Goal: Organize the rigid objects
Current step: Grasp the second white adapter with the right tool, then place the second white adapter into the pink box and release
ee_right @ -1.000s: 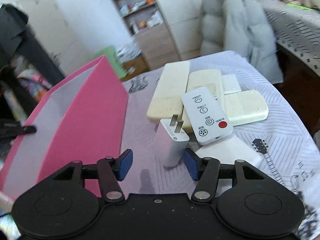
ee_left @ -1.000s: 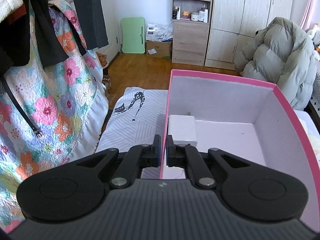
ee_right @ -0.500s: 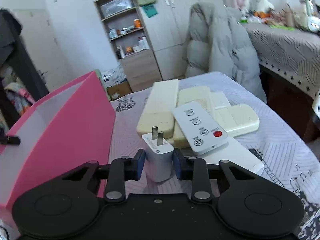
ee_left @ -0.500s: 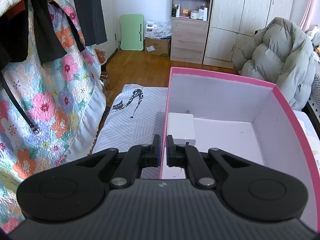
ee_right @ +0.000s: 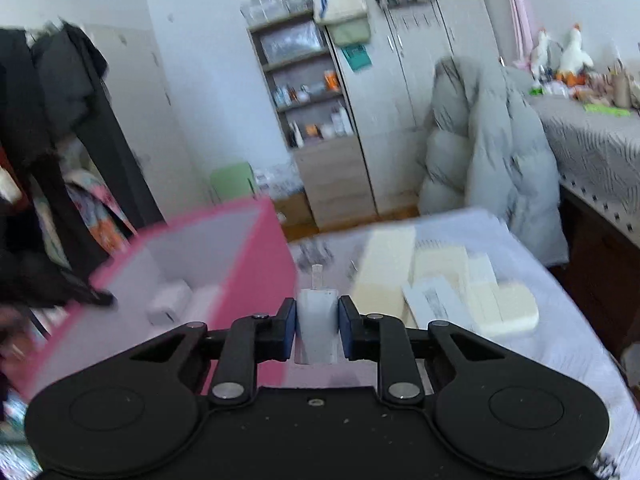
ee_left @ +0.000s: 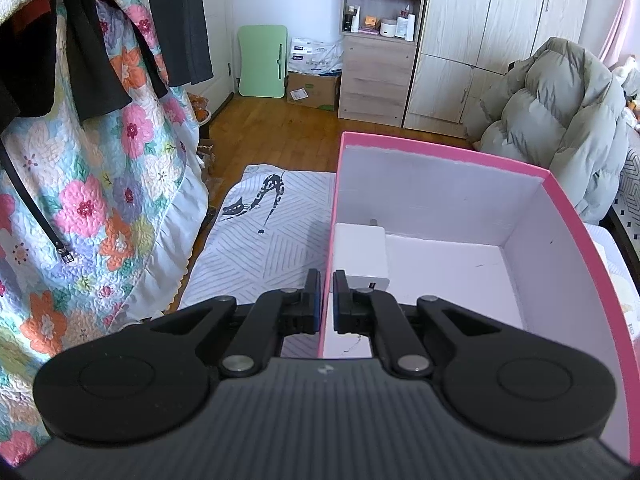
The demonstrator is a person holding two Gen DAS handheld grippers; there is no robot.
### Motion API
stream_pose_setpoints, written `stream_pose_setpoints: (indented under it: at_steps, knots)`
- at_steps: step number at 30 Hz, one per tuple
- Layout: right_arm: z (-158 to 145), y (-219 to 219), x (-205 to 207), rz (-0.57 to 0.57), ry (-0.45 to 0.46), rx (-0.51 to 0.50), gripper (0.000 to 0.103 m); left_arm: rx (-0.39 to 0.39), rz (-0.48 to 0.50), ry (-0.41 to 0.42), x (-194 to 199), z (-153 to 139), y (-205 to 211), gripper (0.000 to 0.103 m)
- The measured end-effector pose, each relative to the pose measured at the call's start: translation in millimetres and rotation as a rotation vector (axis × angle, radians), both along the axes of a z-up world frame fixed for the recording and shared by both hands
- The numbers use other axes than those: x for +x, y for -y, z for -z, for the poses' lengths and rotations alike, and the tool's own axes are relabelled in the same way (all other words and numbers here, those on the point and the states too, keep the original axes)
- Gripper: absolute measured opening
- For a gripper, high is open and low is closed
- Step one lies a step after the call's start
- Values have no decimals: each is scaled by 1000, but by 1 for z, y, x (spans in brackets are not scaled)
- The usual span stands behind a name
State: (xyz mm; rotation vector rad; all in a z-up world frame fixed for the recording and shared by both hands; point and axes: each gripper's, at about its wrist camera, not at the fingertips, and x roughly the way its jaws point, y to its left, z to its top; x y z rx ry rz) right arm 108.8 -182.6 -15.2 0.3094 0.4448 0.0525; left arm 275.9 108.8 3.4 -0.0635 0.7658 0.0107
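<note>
My left gripper (ee_left: 327, 300) is shut on the left wall of the pink box (ee_left: 440, 148), one finger outside and one inside. A white charger (ee_left: 362, 252) lies in the box's near left corner. In the blurred right wrist view my right gripper (ee_right: 317, 330) holds a second white charger (ee_right: 318, 320) above the table, prongs pointing away; its jaws are still closing and the pads press on the charger's sides. The pink box (ee_right: 256, 264) stands to the left of it. A pile of cream and white remotes (ee_right: 440, 280) lies to the right.
The striped tablecloth (ee_left: 260, 240) covers the table left of the box. A floral quilt (ee_left: 80, 180) hangs at the left and a grey puffy jacket (ee_left: 560, 120) sits behind the box. Shelves and a wardrobe (ee_left: 500, 40) line the far wall.
My right gripper closed on the white charger beside the remotes and lifted it off the table, tilting up toward the box. The left gripper kept its hold on the box wall.
</note>
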Motion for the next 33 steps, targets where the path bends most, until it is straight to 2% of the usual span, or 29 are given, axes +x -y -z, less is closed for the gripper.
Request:
stream_pose_setpoints:
  at_steps: [2, 4, 6, 8, 10, 12, 14, 19, 24, 28, 29, 31, 33]
  knots:
    - [-25, -3, -1, -50, 44, 27, 26, 1, -2, 0, 0, 0, 0, 5]
    - [-50, -5, 8, -142, 17, 163, 26, 4, -1, 1, 0, 0, 0, 5]
    - [-65, -11, 26, -260, -50, 280, 26, 7, -1, 0, 0, 0, 0, 4]
    - [-69, -21, 54, -365, -175, 400, 26, 8, -2, 0, 0, 0, 0, 4]
    - [-62, -35, 84, -424, -309, 481, 26, 11, -3, 1, -1, 0, 0, 4]
    - [-49, -50, 113, -445, -419, 502, 26, 3, -6, 1, 0, 0, -2, 4]
    - [-31, -61, 142, -430, -520, 511, 26, -7, -8, 0, 0, -1, -4, 4]
    - [30, -77, 196, -368, -732, 617, 26, -16, -11, -9, 3, -1, -5, 4]
    - [58, -98, 215, -344, -791, 697, 26, -33, -12, -21, 4, 0, -6, 4]
    - [68, -109, 219, -334, -818, 701, 26, -52, -13, -25, 5, 1, -9, 4]
    - [71, -112, 218, -329, -825, 677, 27, -51, -13, -25, 6, 1, -8, 4]
    - [72, -115, 217, -304, -805, 616, 35, -45, -13, -25, 6, 1, -9, 4]
    - [66, -118, 215, -306, -768, 550, 35, -40, -13, -23, 6, 1, -8, 4]
